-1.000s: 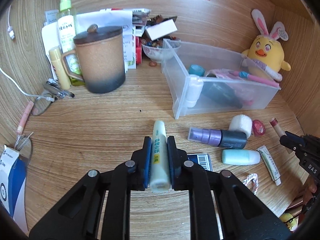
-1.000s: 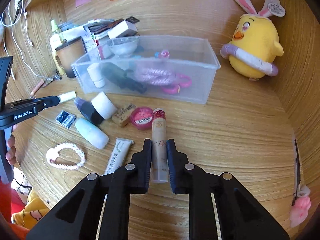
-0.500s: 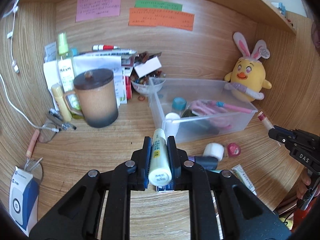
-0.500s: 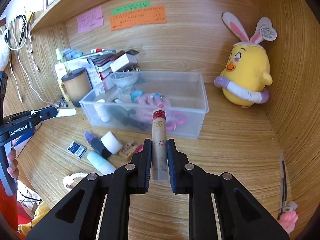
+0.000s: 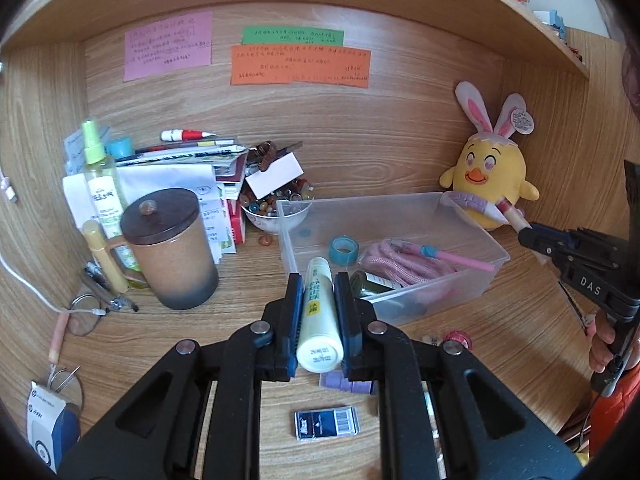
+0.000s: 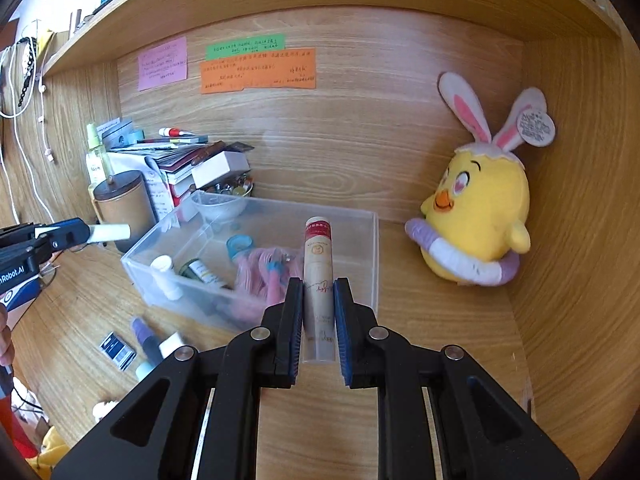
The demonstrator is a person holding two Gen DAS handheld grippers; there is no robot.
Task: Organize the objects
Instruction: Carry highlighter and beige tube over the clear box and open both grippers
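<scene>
**Both claws loaded, the storage box ahead**

We see the wooden desk (image 5: 520, 304) filling both views, walled by a wooden back panel with pink, green and orange notes in the upper middle of each frame. On it, centre-right in the left wrist view, sits the clear plastic box (image 5: 472, 240); it holds a pink cord, a teal tape roll and a dark bottle. At the right of the box a yellow plush chick (image 5: 486, 176) with rabbit ears leans in the corner. At the left stands a brown lidded mug (image 5: 172, 248), with a green spray bottle and stacked papers behind it.

Our left gripper (image 5: 318, 292), lower centre of its frame, is clenched on a pale yellow-white tube (image 5: 320, 320) that lies between the pads pointing towards the box. Our right gripper (image 6: 319, 308) grasps a beige tube with a red cap (image 6: 319, 276), its cap end showing against the box's near wall in that view.

Below the left claw, on the desk, lie a purple bottle (image 5: 346, 383) and a small blue barcode card (image 5: 326, 428).
</scene>
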